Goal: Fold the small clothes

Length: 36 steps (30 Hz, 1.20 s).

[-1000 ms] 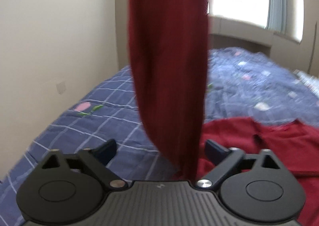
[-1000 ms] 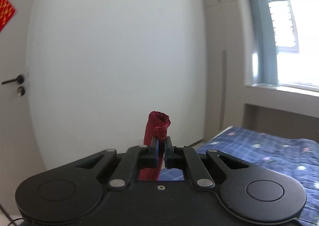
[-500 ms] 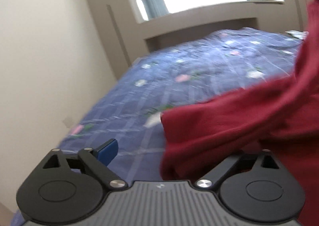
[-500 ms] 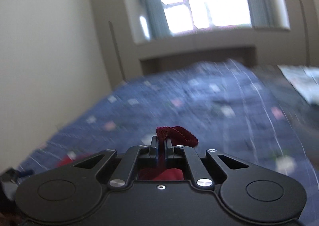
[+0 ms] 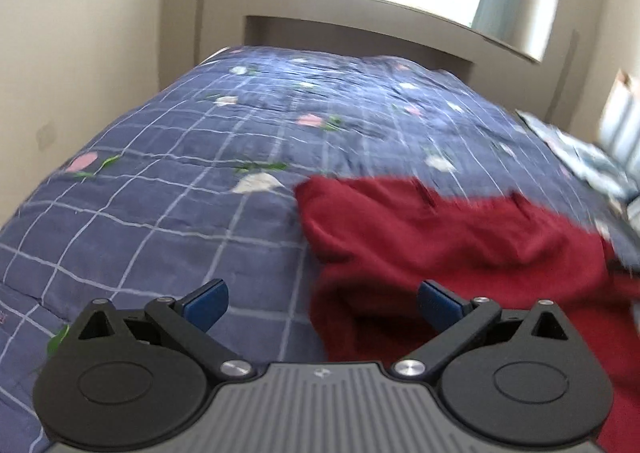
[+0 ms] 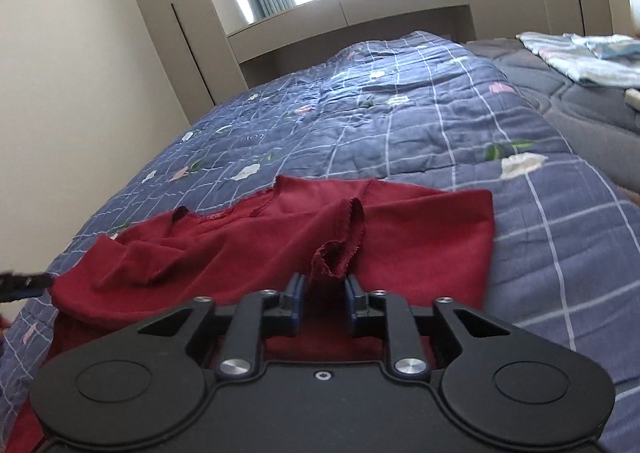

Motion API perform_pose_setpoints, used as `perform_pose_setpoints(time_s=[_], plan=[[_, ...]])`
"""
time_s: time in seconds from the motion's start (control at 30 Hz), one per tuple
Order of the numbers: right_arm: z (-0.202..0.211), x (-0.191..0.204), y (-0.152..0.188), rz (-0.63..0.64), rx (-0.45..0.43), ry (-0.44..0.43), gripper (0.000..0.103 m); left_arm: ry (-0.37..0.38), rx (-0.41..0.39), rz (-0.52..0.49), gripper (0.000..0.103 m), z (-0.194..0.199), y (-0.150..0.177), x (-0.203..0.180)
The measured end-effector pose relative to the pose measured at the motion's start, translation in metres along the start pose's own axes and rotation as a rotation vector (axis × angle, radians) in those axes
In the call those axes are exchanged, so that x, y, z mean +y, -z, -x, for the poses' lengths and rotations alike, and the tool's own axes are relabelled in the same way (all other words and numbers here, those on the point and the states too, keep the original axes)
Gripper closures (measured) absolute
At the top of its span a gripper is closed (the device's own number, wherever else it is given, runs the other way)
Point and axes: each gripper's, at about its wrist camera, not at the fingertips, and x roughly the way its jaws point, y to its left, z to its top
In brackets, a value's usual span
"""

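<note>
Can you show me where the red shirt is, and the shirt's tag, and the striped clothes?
red shirt (image 6: pixel 420 237), right wrist view, flat front panel.
tag (image 6: pixel 216 216), right wrist view, label inside the neckline.
striped clothes (image 6: pixel 580 53), right wrist view, middle of the pile.

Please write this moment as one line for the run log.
stage: laying out | red garment: spread on blue quilt | left gripper: open, empty | right gripper: partly open around cuff

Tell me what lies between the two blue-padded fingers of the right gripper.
In the right wrist view, a bunched, frayed edge of the dark red knit garment sits between the slightly parted fingers of the right gripper; the rest lies on the blue checked quilt.
</note>
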Motion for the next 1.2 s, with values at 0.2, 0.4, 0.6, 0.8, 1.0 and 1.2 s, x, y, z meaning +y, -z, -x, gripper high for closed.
perform_pose_setpoints(time_s=[0.2, 0.4, 0.6, 0.8, 1.0, 1.2], plan=[[-0.01, -0.002, -0.009, -0.022, -0.001, -0.002, 0.048, 0.014, 0.093, 0.135, 0.0, -0.061, -0.036, 0.019], [-0.027, -0.007, -0.02, -0.082, -0.002, 0.005, 0.05, 0.053, 0.164, 0.29, 0.0, -0.106, -0.045, 0.038], [-0.03, 0.0, -0.019, -0.067, -0.014, 0.021, 0.062, 0.129, 0.134, 0.207, 0.001, -0.1, -0.054, 0.02], [-0.03, 0.008, -0.016, -0.035, -0.019, 0.038, 0.063, -0.017, 0.157, -0.01, 0.016, -0.1, -0.058, -0.012], [-0.028, 0.021, -0.019, 0.029, -0.032, 0.044, 0.078, -0.016, 0.17, -0.139, 0.078, -0.101, -0.055, -0.03], [-0.02, 0.039, -0.025, 0.06, -0.068, -0.007, 0.099, 0.046, 0.06, -0.045, 0.096, -0.081, -0.069, -0.007]])
